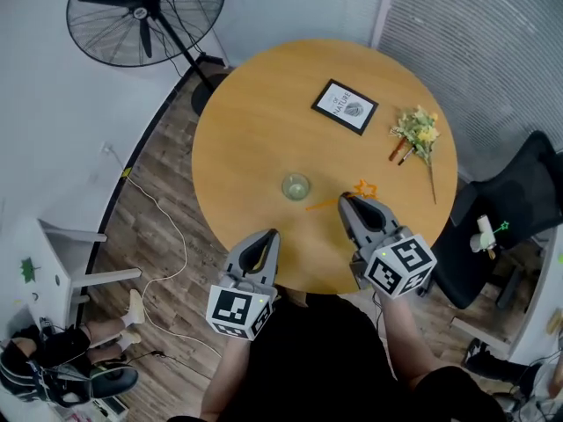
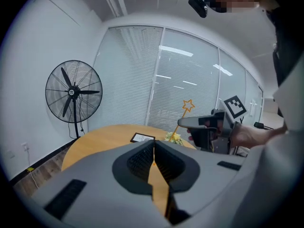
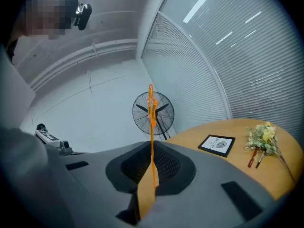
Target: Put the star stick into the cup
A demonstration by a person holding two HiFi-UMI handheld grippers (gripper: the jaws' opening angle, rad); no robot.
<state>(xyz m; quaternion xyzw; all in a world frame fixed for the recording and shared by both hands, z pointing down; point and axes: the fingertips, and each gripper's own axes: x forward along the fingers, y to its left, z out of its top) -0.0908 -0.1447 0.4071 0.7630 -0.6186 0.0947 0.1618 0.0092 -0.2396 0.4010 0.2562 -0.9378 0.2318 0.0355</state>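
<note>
Grips star stick [image 1: 364, 188] in right gripper [image 1: 352, 202], jaws clamped on it, centre-right of frame; stick steeply tilted, star up. Needs move left: cup [image 1: 296, 186] just left of jaws, nearer right gripper. Holds left gripper [image 1: 268, 236] closed, empty.

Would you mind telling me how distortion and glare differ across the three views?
Head view: mild bending, even light, the round table sharp, the clear cup faint against the wood. Left gripper view: strong fisheye with a dark rim; bright light strips show on the glass wall. Right gripper view: the blinds bow into curves, and the star stick shows edge-on, thin against the fan.
</note>
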